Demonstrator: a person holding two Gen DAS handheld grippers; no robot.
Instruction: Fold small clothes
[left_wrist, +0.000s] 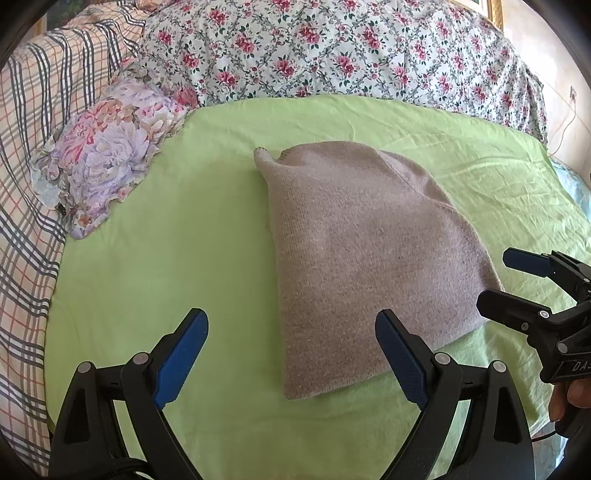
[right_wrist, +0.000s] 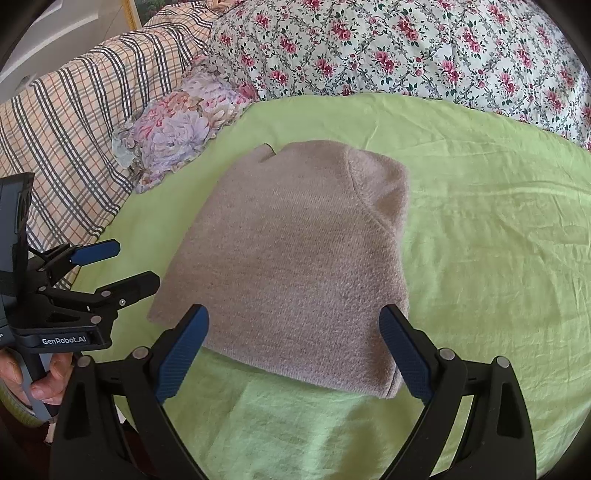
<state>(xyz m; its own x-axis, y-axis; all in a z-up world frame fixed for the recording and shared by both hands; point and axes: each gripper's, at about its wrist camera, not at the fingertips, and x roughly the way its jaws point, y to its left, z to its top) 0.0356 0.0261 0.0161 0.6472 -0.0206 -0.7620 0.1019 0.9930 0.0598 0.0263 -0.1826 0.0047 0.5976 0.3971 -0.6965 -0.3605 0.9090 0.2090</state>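
A beige-pink knitted garment (left_wrist: 354, 258) lies folded into a compact block on the green sheet (left_wrist: 166, 258); it also shows in the right wrist view (right_wrist: 295, 258). My left gripper (left_wrist: 291, 354) is open and empty, hovering just short of the garment's near left corner. It also shows in the right wrist view (right_wrist: 125, 269) at the left, beside the garment's left edge. My right gripper (right_wrist: 293, 350) is open and empty over the garment's near edge. It also shows in the left wrist view (left_wrist: 498, 280) by the garment's near right corner.
A purple floral pillow (left_wrist: 107, 155) lies at the far left of the sheet. A plaid blanket (left_wrist: 26, 184) covers the left side. A floral duvet (left_wrist: 332, 48) is heaped along the back. The sheet's edge (left_wrist: 569, 206) drops off at the right.
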